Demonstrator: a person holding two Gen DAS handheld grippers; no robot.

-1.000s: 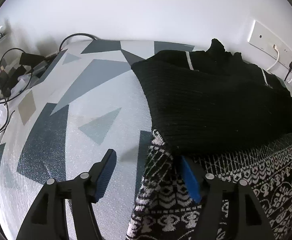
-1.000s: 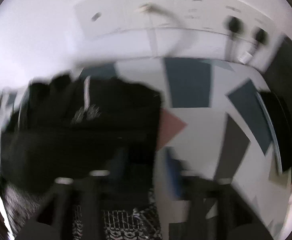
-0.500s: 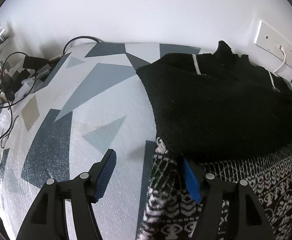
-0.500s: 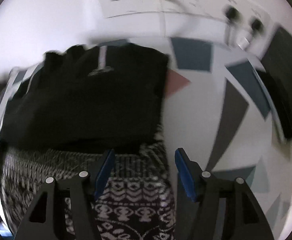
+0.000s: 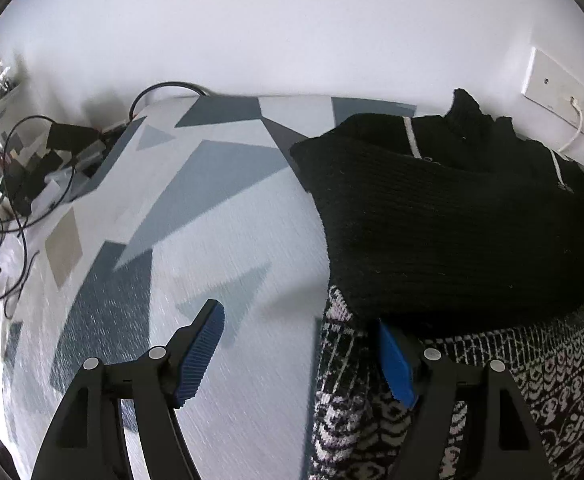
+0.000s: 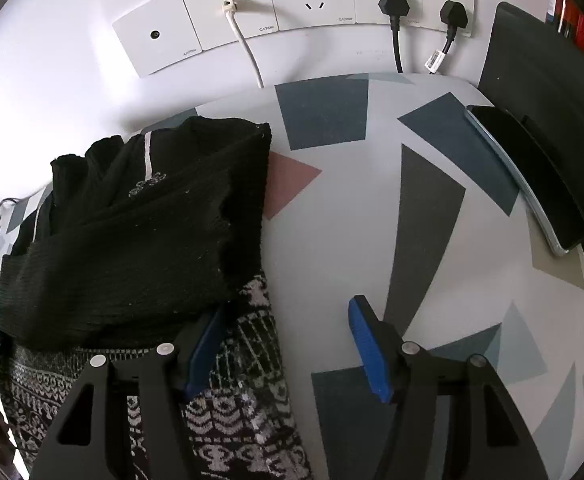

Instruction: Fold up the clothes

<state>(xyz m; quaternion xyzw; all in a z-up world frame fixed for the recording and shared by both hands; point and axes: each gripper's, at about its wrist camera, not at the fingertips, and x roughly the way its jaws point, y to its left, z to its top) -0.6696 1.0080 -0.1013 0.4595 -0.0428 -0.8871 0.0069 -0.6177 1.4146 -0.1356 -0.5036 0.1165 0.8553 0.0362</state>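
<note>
A black knit sweater (image 5: 451, 216) lies on the patterned tablecloth (image 5: 228, 240), its black upper half folded down over its black-and-white patterned lower part (image 5: 539, 364). My left gripper (image 5: 299, 346) hovers over the patterned part's left edge, jaws opening. The cloth edge lies between the blue pads (image 5: 202, 354), and they do not press on it. In the right wrist view the sweater (image 6: 132, 240) fills the left. My right gripper (image 6: 288, 344) stands open over the right edge of the patterned part (image 6: 252, 408).
Wall sockets (image 6: 311, 0) with two black plugs and a white cable (image 6: 244, 48) run behind the table. A dark flat device (image 6: 531, 176) and a black panel (image 6: 551, 92) stand at the right. Cables and clutter (image 5: 16, 184) crowd the left edge.
The left jaws have widened, and the sweater has slid right in that view. The right view has gone from blurred to sharp, and that gripper has shifted right to the patterned edge.
</note>
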